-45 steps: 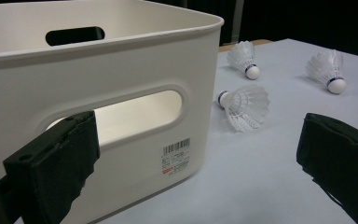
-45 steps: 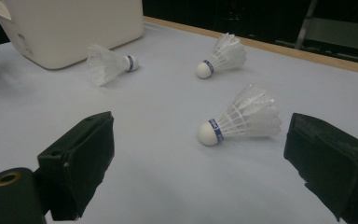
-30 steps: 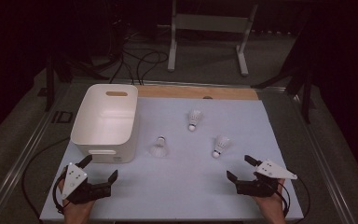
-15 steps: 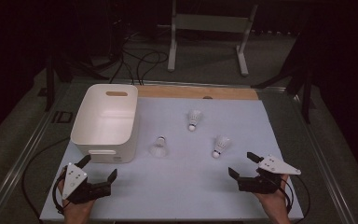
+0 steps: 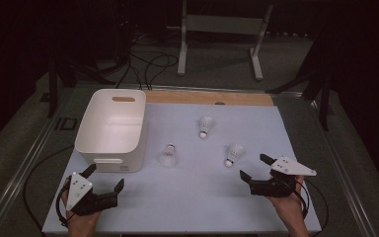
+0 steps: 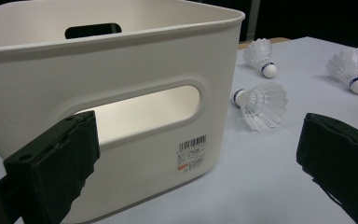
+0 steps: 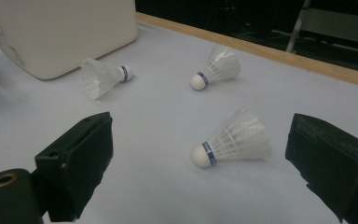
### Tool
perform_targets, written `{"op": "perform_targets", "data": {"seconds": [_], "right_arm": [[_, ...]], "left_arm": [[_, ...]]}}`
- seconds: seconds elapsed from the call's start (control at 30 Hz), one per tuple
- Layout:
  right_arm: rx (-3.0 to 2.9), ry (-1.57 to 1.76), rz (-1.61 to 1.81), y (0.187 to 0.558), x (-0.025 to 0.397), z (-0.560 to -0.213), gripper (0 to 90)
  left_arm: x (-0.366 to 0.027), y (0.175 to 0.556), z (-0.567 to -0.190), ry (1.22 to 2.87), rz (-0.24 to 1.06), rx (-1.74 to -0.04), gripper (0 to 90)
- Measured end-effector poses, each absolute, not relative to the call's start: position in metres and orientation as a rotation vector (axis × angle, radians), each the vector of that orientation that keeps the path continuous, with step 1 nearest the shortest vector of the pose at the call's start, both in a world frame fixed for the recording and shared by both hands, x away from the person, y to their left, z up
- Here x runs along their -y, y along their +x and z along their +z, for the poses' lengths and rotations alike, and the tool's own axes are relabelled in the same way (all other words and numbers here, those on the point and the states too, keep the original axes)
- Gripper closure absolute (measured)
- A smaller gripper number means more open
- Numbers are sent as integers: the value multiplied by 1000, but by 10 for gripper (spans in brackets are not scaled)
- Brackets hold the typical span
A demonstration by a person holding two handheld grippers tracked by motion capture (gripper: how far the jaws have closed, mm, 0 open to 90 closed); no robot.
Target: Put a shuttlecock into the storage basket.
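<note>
Right gripper view shows our right gripper [image 7: 200,163] spread wide around the nearest shuttlecock [image 7: 233,140], lying on its side on the table [image 7: 158,196], so we should close gently on its cork.

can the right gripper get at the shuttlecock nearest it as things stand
Probably yes. The right gripper stands open, pointed at the nearest shuttlecock, which lies on its side on bare table with nothing between them. The other two shuttlecocks and the white bin lie farther off.
</note>
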State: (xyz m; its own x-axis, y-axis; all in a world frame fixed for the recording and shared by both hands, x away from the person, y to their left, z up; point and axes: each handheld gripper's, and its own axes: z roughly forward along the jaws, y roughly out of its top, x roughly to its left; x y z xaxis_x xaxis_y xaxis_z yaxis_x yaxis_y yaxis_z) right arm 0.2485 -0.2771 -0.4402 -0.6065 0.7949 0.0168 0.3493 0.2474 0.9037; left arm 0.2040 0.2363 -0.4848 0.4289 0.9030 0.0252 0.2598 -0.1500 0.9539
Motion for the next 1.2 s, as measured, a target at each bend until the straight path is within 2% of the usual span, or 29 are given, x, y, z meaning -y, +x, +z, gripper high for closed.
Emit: {"op": "perform_targets", "data": {"seconds": [1.2], "right_arm": [[-2120, 1054, 1249, 289, 264, -420, 76]], "left_arm": [[-236, 205, -485, 1669, 792, -1034, 0]]}}
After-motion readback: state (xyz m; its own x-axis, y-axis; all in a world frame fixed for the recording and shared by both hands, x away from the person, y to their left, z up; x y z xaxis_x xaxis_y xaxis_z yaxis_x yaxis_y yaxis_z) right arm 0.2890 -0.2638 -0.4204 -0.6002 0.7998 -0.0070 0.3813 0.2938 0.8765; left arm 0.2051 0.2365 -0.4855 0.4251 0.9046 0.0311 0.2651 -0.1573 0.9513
